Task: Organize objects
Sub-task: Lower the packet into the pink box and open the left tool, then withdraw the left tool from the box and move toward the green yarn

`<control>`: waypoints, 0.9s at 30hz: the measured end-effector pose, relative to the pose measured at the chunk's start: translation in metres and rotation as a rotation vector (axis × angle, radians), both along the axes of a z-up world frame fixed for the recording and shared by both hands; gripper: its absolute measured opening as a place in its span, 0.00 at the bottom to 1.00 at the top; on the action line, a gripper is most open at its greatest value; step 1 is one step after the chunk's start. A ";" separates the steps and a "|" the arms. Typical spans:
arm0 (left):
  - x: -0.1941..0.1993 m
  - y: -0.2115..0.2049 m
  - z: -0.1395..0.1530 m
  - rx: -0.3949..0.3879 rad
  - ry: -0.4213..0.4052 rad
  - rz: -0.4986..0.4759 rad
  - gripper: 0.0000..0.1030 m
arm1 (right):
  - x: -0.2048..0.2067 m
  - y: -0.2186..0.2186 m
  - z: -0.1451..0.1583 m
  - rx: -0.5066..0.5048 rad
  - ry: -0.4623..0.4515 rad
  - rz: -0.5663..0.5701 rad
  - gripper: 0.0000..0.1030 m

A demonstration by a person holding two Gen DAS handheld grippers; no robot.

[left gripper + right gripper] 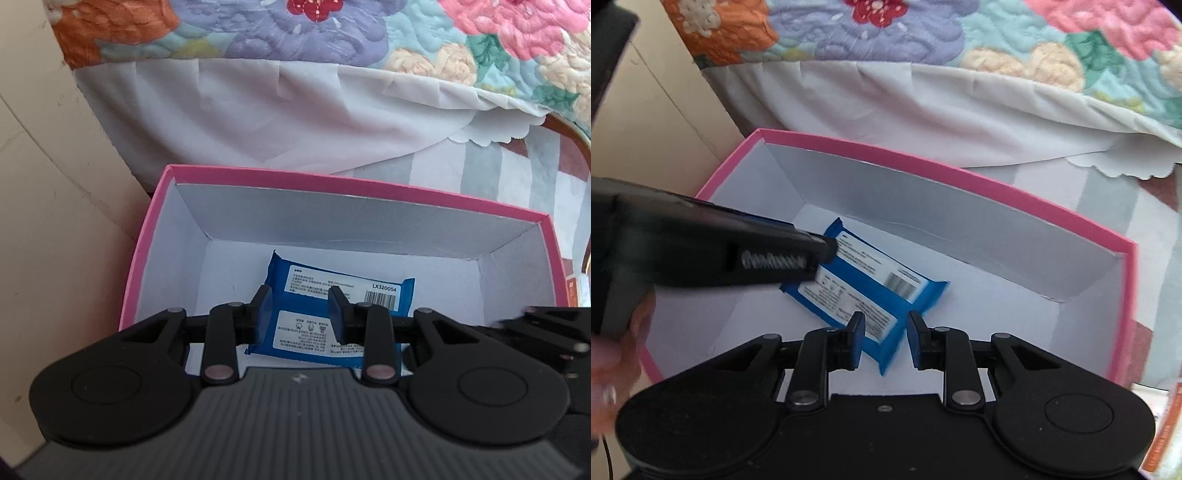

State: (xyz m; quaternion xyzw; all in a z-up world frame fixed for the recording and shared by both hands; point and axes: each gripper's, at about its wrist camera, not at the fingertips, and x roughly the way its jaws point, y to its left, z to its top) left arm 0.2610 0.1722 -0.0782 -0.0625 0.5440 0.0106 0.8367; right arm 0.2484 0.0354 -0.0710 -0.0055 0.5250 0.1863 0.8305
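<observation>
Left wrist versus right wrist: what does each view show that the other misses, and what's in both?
Left wrist only: the code LX320054, readable on the far pack, and the right tool, blurred at the right edge. Right wrist only: the left tool seen side-on, its tip down at the packs, and a hand at the lower left. Both: the pink box, the blue packs on its floor, and the quilt behind.

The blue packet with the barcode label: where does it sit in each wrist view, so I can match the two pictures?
Left wrist view: the blue packet lies lower centre, on the box floor, behind the left gripper.
Right wrist view: the packet lies centre, slanting, just beyond the right gripper; the other gripper covers its left end.
Shared landmark: the pink-rimmed box below the floral quilt.
</observation>
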 end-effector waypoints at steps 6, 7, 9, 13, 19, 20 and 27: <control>-0.005 -0.006 0.006 0.005 0.009 -0.027 0.30 | -0.020 -0.037 0.034 0.057 -0.032 -0.014 0.28; -0.007 -0.009 0.009 0.009 0.010 -0.030 0.31 | -0.023 -0.042 0.040 0.063 -0.038 -0.009 0.28; -0.013 -0.015 0.018 0.013 0.014 -0.042 0.30 | -0.028 -0.049 0.052 0.074 -0.043 -0.004 0.28; -0.028 -0.033 0.038 0.032 0.038 -0.072 0.29 | -0.040 -0.056 0.069 0.072 -0.061 0.032 0.28; -0.056 -0.054 0.062 0.036 0.086 -0.086 0.27 | -0.066 -0.062 0.102 0.054 -0.081 0.100 0.28; -0.062 -0.056 0.068 0.042 0.086 -0.088 0.27 | -0.070 -0.064 0.106 0.056 -0.085 0.107 0.28; -0.099 -0.079 0.103 0.070 0.092 -0.083 0.28 | -0.104 -0.070 0.130 0.047 -0.104 0.178 0.29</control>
